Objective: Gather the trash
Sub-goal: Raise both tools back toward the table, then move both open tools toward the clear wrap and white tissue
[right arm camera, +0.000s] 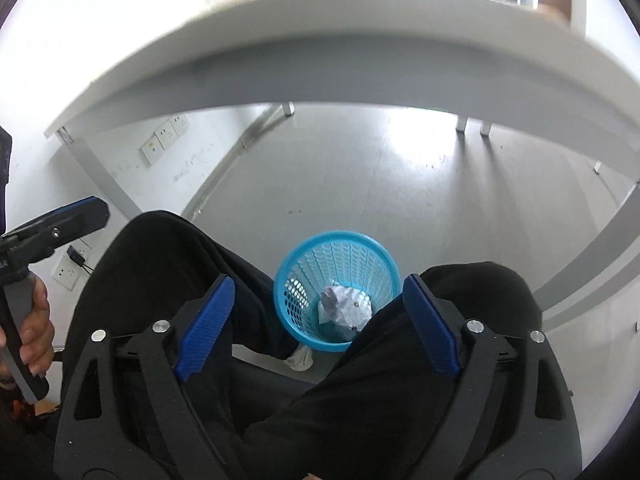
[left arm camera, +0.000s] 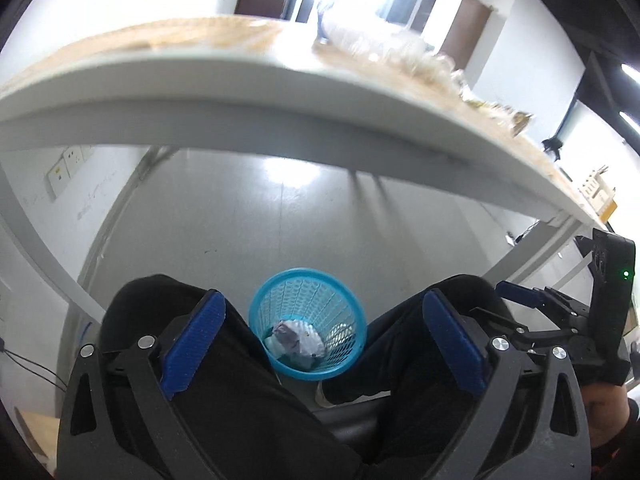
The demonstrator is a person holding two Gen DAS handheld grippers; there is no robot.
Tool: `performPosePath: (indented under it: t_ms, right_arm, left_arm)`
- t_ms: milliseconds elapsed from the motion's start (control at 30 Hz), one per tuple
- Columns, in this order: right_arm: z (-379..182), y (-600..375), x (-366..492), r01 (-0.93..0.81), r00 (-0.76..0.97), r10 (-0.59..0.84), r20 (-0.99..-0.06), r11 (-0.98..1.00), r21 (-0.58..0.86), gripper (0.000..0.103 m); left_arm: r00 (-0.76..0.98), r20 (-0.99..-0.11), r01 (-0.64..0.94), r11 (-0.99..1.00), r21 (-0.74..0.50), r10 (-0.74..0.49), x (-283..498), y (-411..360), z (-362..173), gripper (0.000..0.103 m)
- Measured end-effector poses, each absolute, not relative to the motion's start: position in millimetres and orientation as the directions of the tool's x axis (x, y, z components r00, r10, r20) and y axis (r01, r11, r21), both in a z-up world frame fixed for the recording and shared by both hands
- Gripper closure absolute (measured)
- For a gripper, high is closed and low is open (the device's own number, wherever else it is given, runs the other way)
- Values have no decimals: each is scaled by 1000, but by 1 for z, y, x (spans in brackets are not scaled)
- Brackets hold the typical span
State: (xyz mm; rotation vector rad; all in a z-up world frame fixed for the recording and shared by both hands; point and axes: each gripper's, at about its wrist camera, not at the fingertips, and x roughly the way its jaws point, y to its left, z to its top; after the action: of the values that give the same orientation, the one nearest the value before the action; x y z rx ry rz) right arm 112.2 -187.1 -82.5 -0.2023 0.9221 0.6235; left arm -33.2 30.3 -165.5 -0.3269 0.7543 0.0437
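A blue mesh wastebasket (left arm camera: 307,322) stands on the grey floor between the person's knees; it also shows in the right wrist view (right arm camera: 337,288). Crumpled white paper trash (left arm camera: 296,340) lies at its bottom, also seen in the right wrist view (right arm camera: 345,306). My left gripper (left arm camera: 320,344) is open and empty, held above the basket. My right gripper (right arm camera: 320,316) is open and empty, also above the basket. The right gripper's body shows at the right edge of the left wrist view (left arm camera: 560,312); the left gripper's finger shows at the left of the right wrist view (right arm camera: 60,224).
A white-edged wooden table (left arm camera: 240,92) arches overhead in front, with crinkled plastic wrappers (left arm camera: 400,52) on top. The person's black-trousered legs (right arm camera: 168,264) flank the basket. Table legs (right arm camera: 96,176) and wall sockets (right arm camera: 164,140) are at the left.
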Motion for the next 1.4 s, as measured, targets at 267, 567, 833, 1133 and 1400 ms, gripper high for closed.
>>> performPosePath:
  t_ms: [267, 567, 833, 1133, 1400]
  right_arm:
    - [-21, -199, 98, -591, 550, 468, -691, 803, 74, 12]
    - [26, -209, 114, -576, 616, 501, -608, 813, 86, 9]
    - [56, -195, 149, -578, 642, 516, -567, 812, 83, 9]
    - [65, -168, 190, -587, 643, 514, -568, 807, 64, 9]
    - [58, -140, 235, -589, 616, 517, -594, 803, 88, 14]
  left_arm:
    - [792, -609, -118, 966, -228, -47, -49, 23, -123, 6]
    - [845, -534, -114, 977, -178, 1, -35, 32, -70, 6]
    - [859, -511, -121, 974, -193, 5, 0, 44, -38, 6]
    - [853, -521, -131, 969, -208, 3, 34, 57, -37, 7]
    - [847, -531, -146, 956, -256, -12, 65, 71, -35, 7]
